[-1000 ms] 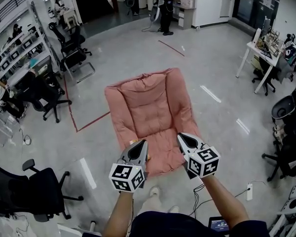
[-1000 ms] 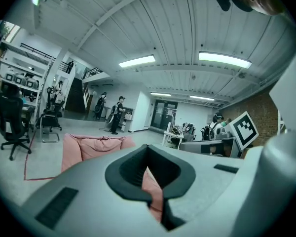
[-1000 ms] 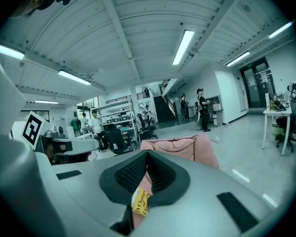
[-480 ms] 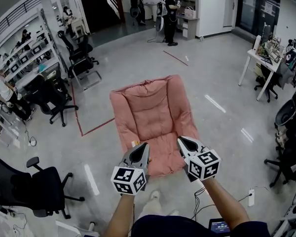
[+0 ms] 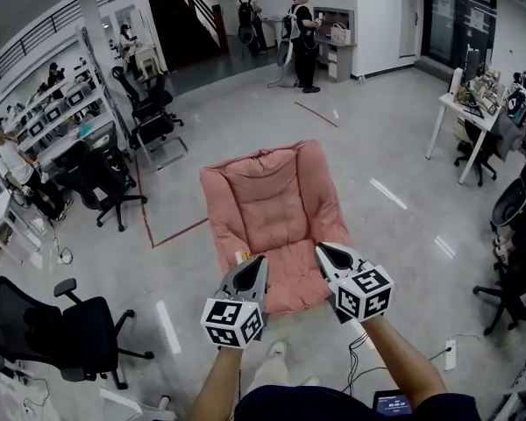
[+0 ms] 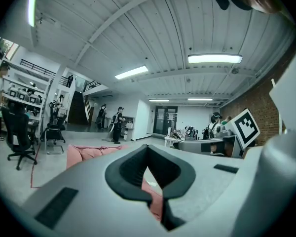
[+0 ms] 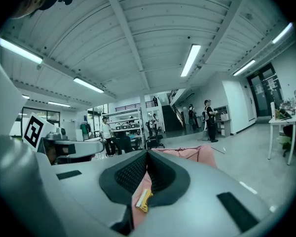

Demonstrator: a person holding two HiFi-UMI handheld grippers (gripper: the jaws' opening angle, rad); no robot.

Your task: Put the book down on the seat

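Observation:
A pink padded seat [image 5: 272, 202] lies on the floor ahead of me. On its near left edge rests a small yellow and white thing [image 5: 240, 257], apparently the book; it also shows as the book [image 7: 143, 200] through the right jaws. My left gripper [image 5: 257, 260] hovers over the seat's front left corner, just right of the book, shut and holding nothing. My right gripper [image 5: 320, 249] hangs over the front right part, also shut and empty. In their own views the left gripper [image 6: 148, 149] and right gripper [image 7: 147, 153] point level across the seat [image 6: 91, 153].
Black office chairs [image 5: 57, 336] stand at my near left and further back [image 5: 105, 187]. Desks and shelving [image 5: 66, 117] line the left wall, a white table [image 5: 473, 117] stands at the right. People [image 5: 300, 29] stand at the far end. A cable and power strip [image 5: 447, 351] lie at right.
The head view has tilted up a little, so the far people and the seat sit lower in frame. Both grippers stay shut and have barely moved over the seat's front edge.

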